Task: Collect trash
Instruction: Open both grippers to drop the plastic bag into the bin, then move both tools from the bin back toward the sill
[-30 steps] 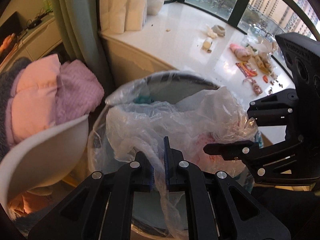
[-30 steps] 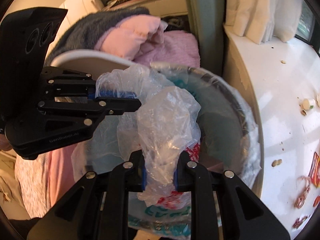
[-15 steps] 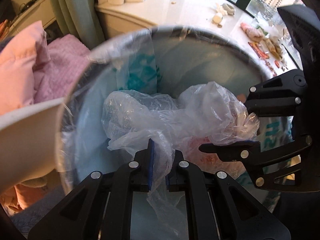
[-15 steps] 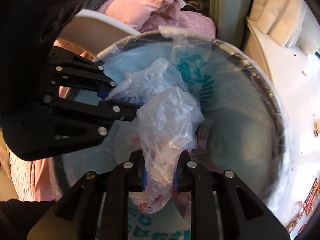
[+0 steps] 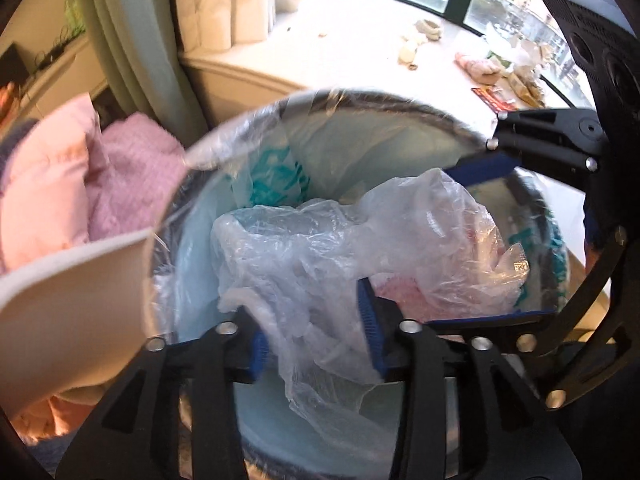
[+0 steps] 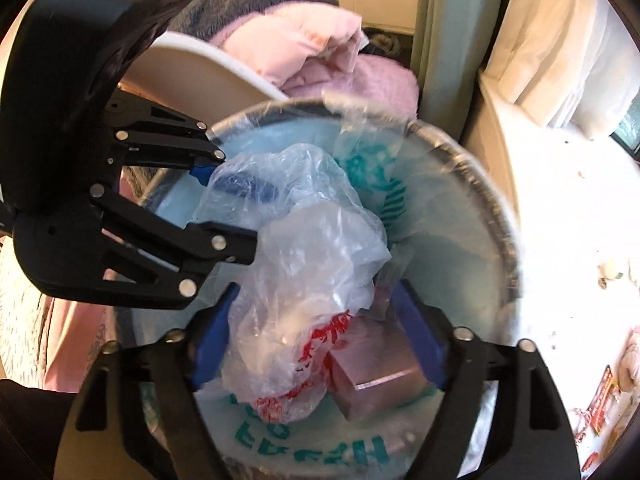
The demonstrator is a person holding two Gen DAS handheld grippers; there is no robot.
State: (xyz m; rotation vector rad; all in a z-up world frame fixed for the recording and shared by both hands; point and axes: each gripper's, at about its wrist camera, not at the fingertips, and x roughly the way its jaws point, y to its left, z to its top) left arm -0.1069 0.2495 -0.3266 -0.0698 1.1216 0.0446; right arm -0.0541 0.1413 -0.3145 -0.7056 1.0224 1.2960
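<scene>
Both tongs have just spread apart, letting go of the crumpled plastic bag (image 5: 360, 248) they pinched a second ago. Left tongs (image 5: 316, 340) and right tongs (image 6: 320, 340) now stand released, the bag loose between their blue pads, sagging into the lined bin (image 5: 400, 136) just below them.

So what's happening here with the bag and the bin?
A person with a gripper in each hand is dropping a crumpled clear plastic bag of rubbish into a lined bin. Both the left gripper and the right gripper have just been opening, and the bag sits loose between their blue pads, over the bin's mouth. More litter is still scattered on the white window ledge behind.
</scene>
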